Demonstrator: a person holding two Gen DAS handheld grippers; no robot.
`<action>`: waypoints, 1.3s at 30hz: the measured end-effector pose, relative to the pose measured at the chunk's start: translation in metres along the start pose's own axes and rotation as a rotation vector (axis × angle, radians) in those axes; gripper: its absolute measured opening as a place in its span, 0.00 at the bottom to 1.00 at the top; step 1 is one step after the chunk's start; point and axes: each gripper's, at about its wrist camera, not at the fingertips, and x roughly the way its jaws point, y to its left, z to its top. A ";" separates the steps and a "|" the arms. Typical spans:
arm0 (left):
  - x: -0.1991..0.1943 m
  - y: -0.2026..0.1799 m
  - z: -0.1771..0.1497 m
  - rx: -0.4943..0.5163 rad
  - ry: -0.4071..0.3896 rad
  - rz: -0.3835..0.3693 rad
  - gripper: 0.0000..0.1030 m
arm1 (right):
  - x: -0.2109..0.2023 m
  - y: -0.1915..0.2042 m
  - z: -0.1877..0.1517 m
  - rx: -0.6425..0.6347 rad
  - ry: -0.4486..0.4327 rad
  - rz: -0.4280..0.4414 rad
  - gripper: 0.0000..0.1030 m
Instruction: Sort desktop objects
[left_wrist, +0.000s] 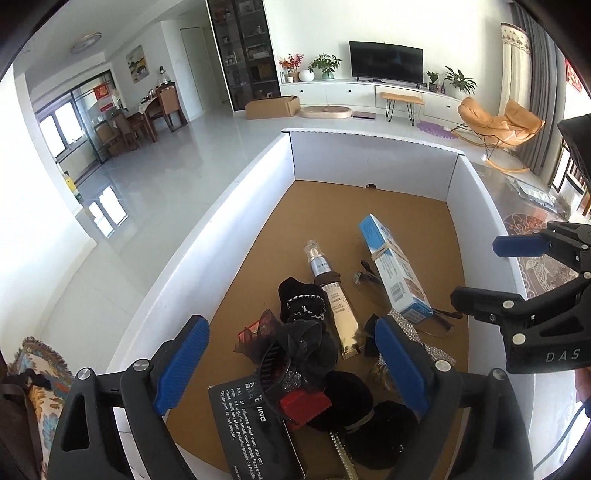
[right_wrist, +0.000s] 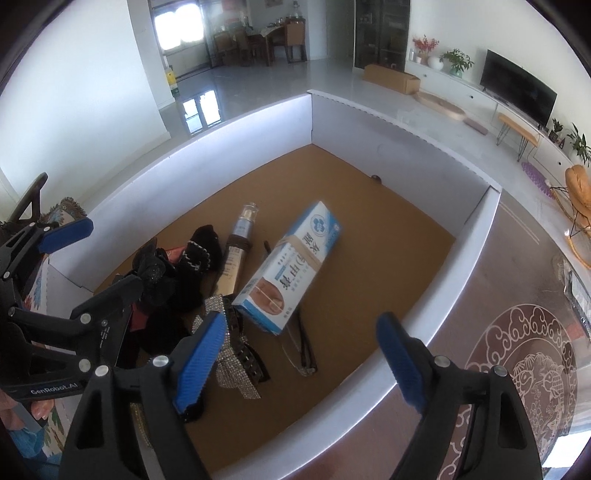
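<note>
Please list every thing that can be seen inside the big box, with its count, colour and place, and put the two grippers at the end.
box: one, white walls, brown floor
carton: one, blue and white, middle, lying over glasses
glasses: one, dark frame, under the carton
tube: one, gold with silver cap, left of the carton
hair accessories: several, black, near left corner
glitter bow: one, silver, near side
black box: one, white print, near edge
left gripper: jaws open, over the pile
right gripper: jaws open, empty

Open right gripper (right_wrist: 301, 356), boxed clutter (right_wrist: 207, 280), maybe glasses (right_wrist: 303, 347)
</note>
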 end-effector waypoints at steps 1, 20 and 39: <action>0.000 0.000 0.000 -0.002 -0.001 0.003 0.89 | 0.000 0.000 -0.001 -0.003 0.001 0.000 0.82; -0.071 0.023 0.014 -0.277 -0.109 0.004 1.00 | -0.026 0.004 0.009 0.003 -0.003 0.006 0.87; -0.077 0.017 0.008 -0.323 -0.063 0.062 1.00 | -0.040 0.004 0.005 -0.012 -0.015 0.001 0.87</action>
